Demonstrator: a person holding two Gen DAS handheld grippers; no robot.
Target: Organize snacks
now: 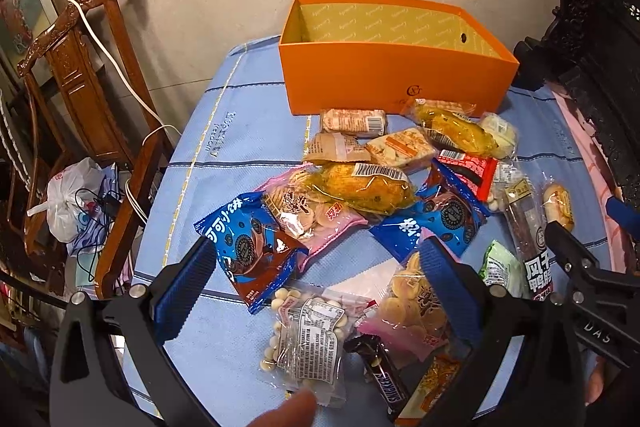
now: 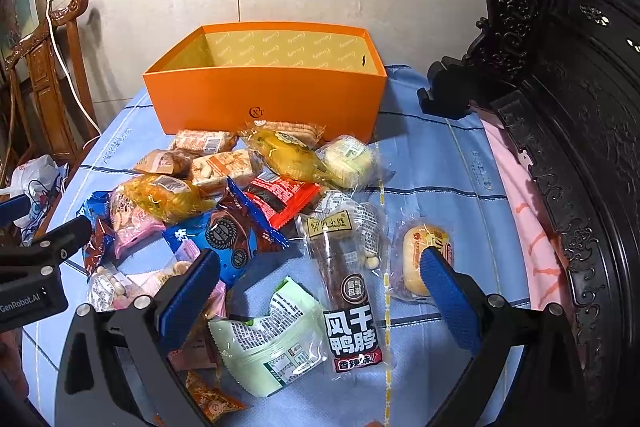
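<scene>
On the blue-clothed table (image 2: 432,163), snack packets (image 2: 256,195) lie heaped before an empty orange box (image 2: 264,95); both grippers, left (image 1: 316,275) and right (image 2: 320,291), hover with jaws spread wide.

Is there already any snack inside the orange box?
No, as far as the right wrist view shows: the orange box shows only its bare yellow lining, and the snacks lie on the blue cloth before it.

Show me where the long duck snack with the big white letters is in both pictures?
Left wrist view: the long duck snack packet lies at the right side, next to the right gripper.
Right wrist view: it lies low in the middle, between the open jaws.
Shared landmark: the orange box behind the snack pile.
</scene>
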